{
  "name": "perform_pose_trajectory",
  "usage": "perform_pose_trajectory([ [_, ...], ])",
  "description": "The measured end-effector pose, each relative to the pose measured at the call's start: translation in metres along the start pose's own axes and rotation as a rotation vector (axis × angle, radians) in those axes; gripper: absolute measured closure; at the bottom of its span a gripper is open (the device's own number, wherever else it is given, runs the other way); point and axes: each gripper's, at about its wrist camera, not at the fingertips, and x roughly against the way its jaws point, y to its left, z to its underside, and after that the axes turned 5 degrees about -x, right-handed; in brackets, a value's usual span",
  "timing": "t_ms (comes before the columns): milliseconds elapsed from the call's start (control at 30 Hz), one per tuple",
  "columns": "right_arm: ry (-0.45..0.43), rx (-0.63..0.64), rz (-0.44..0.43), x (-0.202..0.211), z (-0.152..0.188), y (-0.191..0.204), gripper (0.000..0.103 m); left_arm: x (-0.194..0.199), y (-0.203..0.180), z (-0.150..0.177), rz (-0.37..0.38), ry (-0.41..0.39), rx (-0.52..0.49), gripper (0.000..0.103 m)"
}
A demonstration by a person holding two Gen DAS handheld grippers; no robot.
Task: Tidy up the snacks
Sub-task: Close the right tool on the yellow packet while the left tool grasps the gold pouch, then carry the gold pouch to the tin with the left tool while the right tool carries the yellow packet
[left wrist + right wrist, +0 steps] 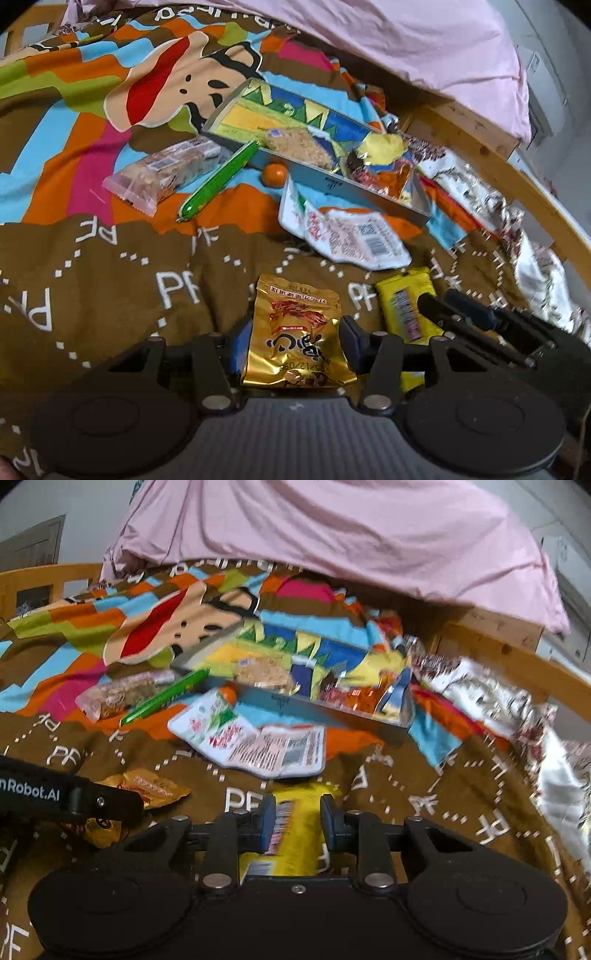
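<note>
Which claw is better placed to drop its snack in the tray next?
Slight edge: right. Both straddle packets: left claw the gold packet, right claw the yellow packet. The yellow one lies nearer the tray, under its right end.

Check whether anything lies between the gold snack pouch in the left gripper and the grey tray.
The gold foil snack pouch sits between the left gripper fingers. On the way to the grey rectangular tray, a flat white printed packet lies on the bedspread directly ahead; it looks low enough to lift over.

Our left gripper (pixel 295 343) and right gripper (pixel 297 821) are matte black, with blue-padded fingers (pixel 267 823), silver screws, round discs; white lettering marks one.
</note>
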Motion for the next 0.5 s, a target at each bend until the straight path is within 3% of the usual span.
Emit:
perform_pose_trajectory([
  [100, 0.049, -0.035, -0.003, -0.009, 0.002, -0.005, 0.05, -0.003, -0.002, 0.001, -0.012, 0.016, -0.015, 0.049],
  [267, 0.118, -0.155, -0.041, -0.017, 0.004, -0.016, 0.032, -0.008, -0.008, 0.003, -0.029, 0.032, -0.06, 0.047],
  [500, 0.179, -0.092, -0.029, -0.03, 0.008, -0.002, 0.035, -0.016, -0.017, 0.003, -0.05, 0.056, -0.132, 0.046],
])
